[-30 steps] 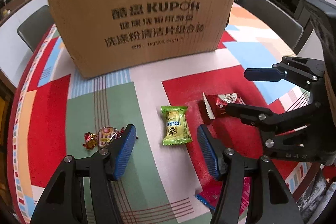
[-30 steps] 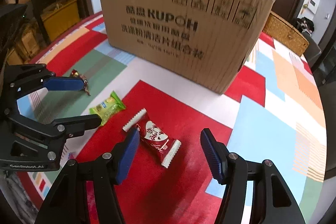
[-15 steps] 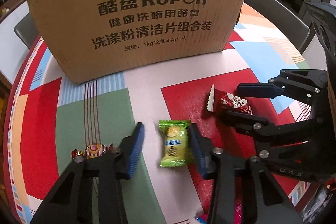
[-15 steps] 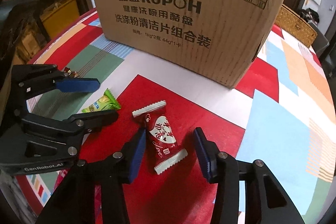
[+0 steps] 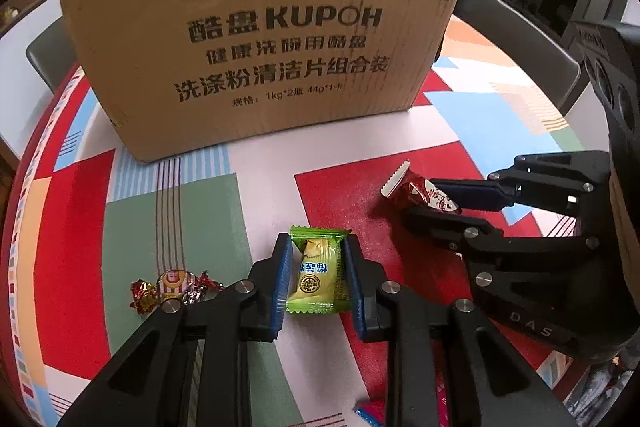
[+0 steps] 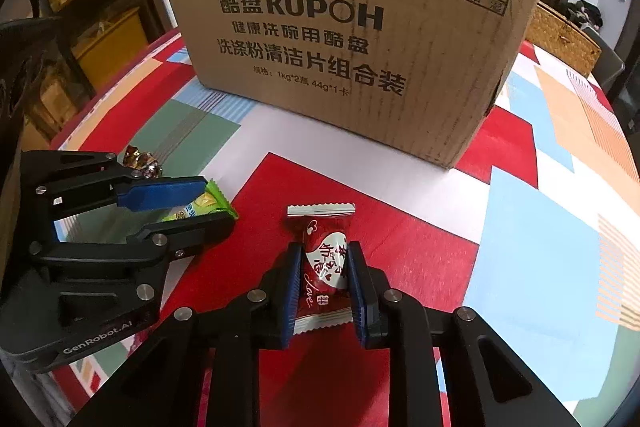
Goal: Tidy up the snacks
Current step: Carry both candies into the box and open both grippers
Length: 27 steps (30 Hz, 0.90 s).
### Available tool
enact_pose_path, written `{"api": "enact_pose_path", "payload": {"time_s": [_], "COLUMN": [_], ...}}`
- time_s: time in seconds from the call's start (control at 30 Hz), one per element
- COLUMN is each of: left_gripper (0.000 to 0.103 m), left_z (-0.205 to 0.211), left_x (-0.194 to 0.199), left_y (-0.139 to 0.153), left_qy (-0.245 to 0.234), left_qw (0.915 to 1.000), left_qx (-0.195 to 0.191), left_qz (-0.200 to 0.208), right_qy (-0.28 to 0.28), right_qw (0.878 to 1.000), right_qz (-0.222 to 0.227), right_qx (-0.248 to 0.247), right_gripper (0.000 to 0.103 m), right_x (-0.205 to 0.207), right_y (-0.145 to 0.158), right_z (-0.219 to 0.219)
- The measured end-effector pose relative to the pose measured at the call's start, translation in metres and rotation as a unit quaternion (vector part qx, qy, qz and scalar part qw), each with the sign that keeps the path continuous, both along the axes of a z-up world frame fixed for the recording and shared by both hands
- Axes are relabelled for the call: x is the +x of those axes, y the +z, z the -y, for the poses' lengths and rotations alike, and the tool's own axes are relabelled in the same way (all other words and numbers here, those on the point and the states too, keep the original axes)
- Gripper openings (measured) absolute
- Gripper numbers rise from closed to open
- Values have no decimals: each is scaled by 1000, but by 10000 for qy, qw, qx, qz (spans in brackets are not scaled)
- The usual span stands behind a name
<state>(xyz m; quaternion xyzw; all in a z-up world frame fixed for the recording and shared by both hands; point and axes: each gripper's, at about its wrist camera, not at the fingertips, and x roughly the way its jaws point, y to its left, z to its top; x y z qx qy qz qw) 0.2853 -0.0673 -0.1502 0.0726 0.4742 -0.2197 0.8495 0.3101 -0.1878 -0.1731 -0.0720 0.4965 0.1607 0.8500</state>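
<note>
the left gripper [image 5: 316,279] has just closed its blue pads on the green snack packet [image 5: 314,277], and the right gripper [image 6: 325,287] has just closed on the red snack packet [image 6: 325,267], both on the patterned table [image 6: 520,227]. a foil-wrapped candy [image 5: 172,289] lies just left of the left gripper; the cardboard box [image 5: 272,39] stands beyond both.

On the table [image 5: 260,163], the cardboard box [image 5: 260,39] stands behind three candies: twist-wrapped candy [image 5: 174,285] leftmost, green packet [image 5: 316,271] between, red packet [image 6: 326,267] rightmost
</note>
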Motion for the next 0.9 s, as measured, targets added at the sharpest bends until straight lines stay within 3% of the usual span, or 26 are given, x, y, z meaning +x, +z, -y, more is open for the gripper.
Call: {"api": "enact_pose_path", "payload": {"time_s": [0.33, 0.9], "left_gripper": [26, 26], "left_z": [-11, -26], "left_x": [-15, -25], "left_y": [34, 112], "left_qy": [64, 280], "left_qw": [9991, 9881], "left_qx": [-245, -462], "left_qz": [347, 1443], "right_qy": [-146, -274], "right_qw": [9992, 9905], "right_qz": [294, 1217], "right_qx": [215, 572], "right_gripper": [23, 23], "right_x": [-13, -21], "right_y": [27, 99], "right_z": [5, 4]}}
